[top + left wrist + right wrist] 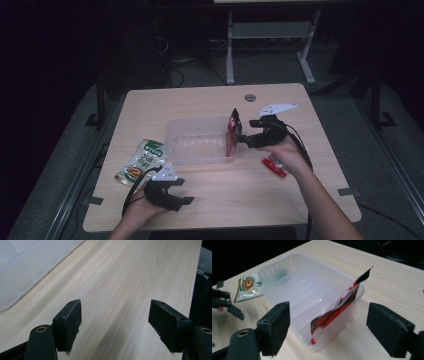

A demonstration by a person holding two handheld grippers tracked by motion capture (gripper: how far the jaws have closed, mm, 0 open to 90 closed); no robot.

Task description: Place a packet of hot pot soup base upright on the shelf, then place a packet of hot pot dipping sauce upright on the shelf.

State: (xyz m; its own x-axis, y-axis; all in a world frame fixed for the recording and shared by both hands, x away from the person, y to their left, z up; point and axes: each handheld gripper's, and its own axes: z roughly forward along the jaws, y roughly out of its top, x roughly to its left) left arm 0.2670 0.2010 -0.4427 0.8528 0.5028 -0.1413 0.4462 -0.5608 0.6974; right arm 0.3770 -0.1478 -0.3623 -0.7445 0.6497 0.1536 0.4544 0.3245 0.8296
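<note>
A clear plastic bin (200, 150) stands mid-table. A red snack packet (232, 131) leans upright inside it against the right wall, its top corner poking above the rim. My right gripper (246, 134) is just right of that wall, open, pointing at the bin; in the right gripper view the packet (342, 305) stands free inside the bin (294, 277), beyond my gripper (328, 315). My left gripper (184, 191) rests open near the front left edge over bare wood, nothing between its pads (72, 322).
A green and white snack packet (142, 162) lies flat on the table left of the bin, beside my left hand. A second red packet (275, 166) lies on the wood under my right hand. The table's front edge is close to the left gripper.
</note>
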